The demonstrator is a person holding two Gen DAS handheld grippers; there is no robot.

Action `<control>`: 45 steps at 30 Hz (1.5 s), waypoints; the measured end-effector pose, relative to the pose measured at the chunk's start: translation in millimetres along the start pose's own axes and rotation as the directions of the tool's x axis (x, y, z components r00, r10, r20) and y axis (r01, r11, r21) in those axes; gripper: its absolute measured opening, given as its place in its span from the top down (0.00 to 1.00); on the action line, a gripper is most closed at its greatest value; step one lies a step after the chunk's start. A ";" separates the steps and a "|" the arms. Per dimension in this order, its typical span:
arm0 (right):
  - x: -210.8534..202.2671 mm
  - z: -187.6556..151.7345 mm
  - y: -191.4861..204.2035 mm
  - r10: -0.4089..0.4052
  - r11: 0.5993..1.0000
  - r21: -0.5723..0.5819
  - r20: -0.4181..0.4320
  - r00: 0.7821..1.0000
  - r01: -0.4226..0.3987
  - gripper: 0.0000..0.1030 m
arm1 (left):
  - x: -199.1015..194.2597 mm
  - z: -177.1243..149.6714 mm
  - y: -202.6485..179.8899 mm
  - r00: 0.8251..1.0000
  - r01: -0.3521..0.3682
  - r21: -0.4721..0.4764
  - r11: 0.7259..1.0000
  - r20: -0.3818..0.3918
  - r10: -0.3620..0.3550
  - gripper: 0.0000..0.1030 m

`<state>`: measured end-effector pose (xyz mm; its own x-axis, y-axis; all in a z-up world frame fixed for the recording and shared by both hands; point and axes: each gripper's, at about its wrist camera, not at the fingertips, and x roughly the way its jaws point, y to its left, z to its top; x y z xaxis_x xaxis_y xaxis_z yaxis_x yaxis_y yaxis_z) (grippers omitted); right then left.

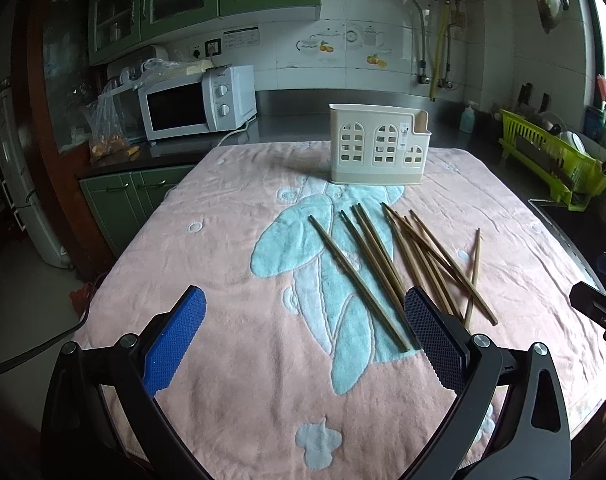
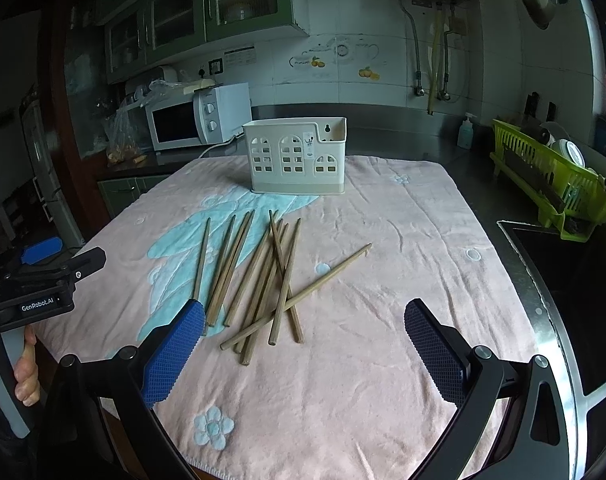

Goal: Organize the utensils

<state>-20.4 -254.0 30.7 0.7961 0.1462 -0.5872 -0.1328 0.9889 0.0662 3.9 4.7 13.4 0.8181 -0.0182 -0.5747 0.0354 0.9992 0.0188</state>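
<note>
The loose brown wooden chopsticks (image 2: 259, 280) are scattered on the pink towel with pale blue motifs (image 2: 383, 360), in front of the upright cream plastic utensil holder with arched cut-outs (image 2: 297, 158). The left gripper (image 1: 303, 344) and right gripper (image 2: 303, 352) are both spread wide above the towel, nothing held.

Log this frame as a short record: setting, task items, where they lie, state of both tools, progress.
setting: kitchen counter covered by a pink towel
holder: cream holder, upright at the towel's far side, looks empty
chopsticks: loose pile of chopsticks on the towel, in front of the holder, some crossing
left tool: open, holding nothing
right tool: open, holding nothing
progress: no chopstick in the holder yet
</note>
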 end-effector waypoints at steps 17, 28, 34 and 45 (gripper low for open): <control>-8.2 6.5 -8.2 -0.015 1.000 0.009 0.032 0.999 0.015 0.06 | -9.3 2.8 -18.9 0.999 -0.003 0.033 0.999 0.038 0.002 0.05; -13.9 8.2 -10.0 -0.024 1.000 0.014 0.042 0.999 0.023 0.06 | -12.6 4.2 -24.3 0.999 -0.006 0.046 0.999 0.053 0.004 0.05; -14.7 8.8 -10.3 -0.025 1.000 0.012 0.042 0.999 0.025 0.06 | -12.8 6.7 -26.5 0.999 -0.004 0.052 0.999 0.054 0.001 0.05; -13.6 12.3 -10.1 -0.026 1.000 0.008 0.045 0.999 0.026 0.06 | -13.1 14.8 -29.1 0.997 -0.007 0.063 0.998 0.071 0.002 0.05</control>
<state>-22.6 -265.6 48.0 0.8249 0.1211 -0.5522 -0.1071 0.9926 0.0576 0.7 -24.7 32.5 0.8569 -0.0186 -0.5151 0.0659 0.9951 0.0737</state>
